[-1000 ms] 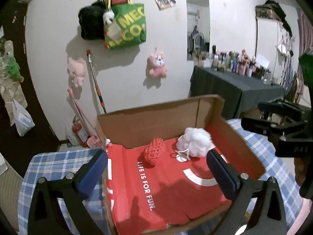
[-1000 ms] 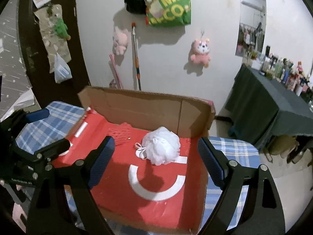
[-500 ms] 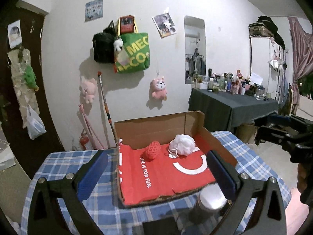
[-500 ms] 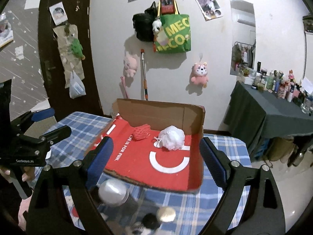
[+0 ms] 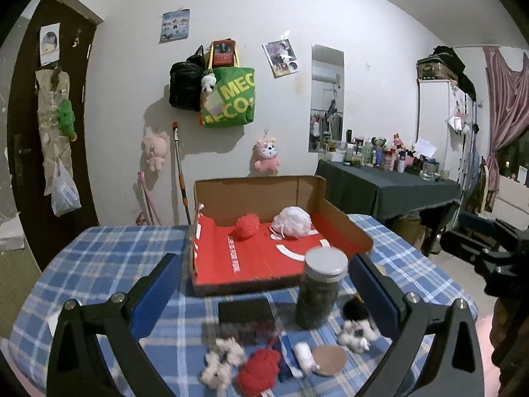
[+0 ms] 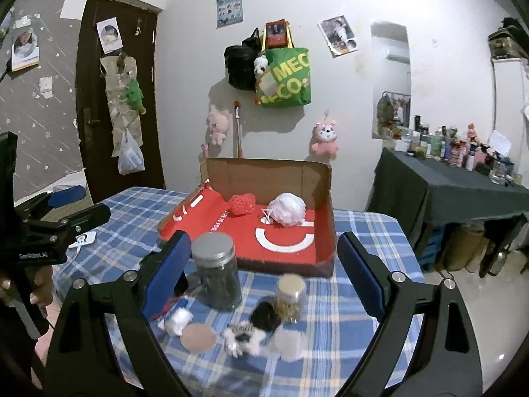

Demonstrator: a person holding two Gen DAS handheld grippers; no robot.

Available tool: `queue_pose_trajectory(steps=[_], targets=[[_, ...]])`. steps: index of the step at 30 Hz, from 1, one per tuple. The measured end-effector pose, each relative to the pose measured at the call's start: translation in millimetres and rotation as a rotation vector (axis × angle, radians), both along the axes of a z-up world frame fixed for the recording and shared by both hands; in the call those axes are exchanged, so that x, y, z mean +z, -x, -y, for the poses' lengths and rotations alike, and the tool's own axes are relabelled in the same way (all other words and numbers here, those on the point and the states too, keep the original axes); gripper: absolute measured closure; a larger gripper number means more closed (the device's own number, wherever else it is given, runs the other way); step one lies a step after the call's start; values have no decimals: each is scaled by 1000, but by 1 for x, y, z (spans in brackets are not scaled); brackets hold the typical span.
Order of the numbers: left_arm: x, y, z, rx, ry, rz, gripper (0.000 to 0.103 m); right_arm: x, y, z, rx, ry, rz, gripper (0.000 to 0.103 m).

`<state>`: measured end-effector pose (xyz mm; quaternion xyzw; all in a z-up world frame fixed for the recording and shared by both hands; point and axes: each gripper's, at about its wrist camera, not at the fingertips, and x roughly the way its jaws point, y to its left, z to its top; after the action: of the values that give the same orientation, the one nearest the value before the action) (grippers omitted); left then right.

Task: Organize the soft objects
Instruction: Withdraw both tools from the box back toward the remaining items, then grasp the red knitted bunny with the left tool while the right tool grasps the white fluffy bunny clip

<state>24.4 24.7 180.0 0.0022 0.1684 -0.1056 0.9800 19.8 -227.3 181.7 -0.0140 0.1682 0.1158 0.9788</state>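
An open cardboard box with a red lining [image 5: 251,258] [image 6: 317,198] stands on the blue plaid table. Inside lie a red mesh ball [image 5: 247,226] [image 6: 242,203] and a white bath pouf [image 5: 291,221] [image 6: 286,209]. Near the front edge lie a red fluffy ball [image 5: 259,369], a white-and-black plush [image 5: 355,332] [image 6: 246,334], another pale plush [image 5: 220,362] and a black pompom [image 6: 264,314]. My left gripper [image 5: 264,301] is open and empty above the front items. My right gripper [image 6: 264,271] is open and empty, also back from the box.
A dark jar with a silver lid [image 5: 319,289] [image 6: 216,271], a small cork-lidded jar [image 6: 291,292], a black block [image 5: 246,311], a white roll [image 5: 304,357] and a round tan disc [image 5: 329,355] [image 6: 198,337] stand among the soft things. A dark table with bottles [image 5: 386,178] is at the right.
Both grippers have pulled back and up from the box, so the front of the table with the jars and loose soft items has come into view. Both stay open.
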Motion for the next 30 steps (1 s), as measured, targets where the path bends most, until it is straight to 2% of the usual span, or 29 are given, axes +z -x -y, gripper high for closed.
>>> queue_pose_trajectory(steps=[5,12,21,30], targets=[[-29,15,6,4,2,5,0,-30,18,0,-45,20,15,11],[-73,17,9,31,28,-40,0,-74,24,0,-96,46,12,11],[-122,0,11,48,0,-145,0,-130,6,-7,-92,49,-97,11],[-140,-8,2,78,-42,-191,0,-151,-15,-20,-43,41,-171,11]])
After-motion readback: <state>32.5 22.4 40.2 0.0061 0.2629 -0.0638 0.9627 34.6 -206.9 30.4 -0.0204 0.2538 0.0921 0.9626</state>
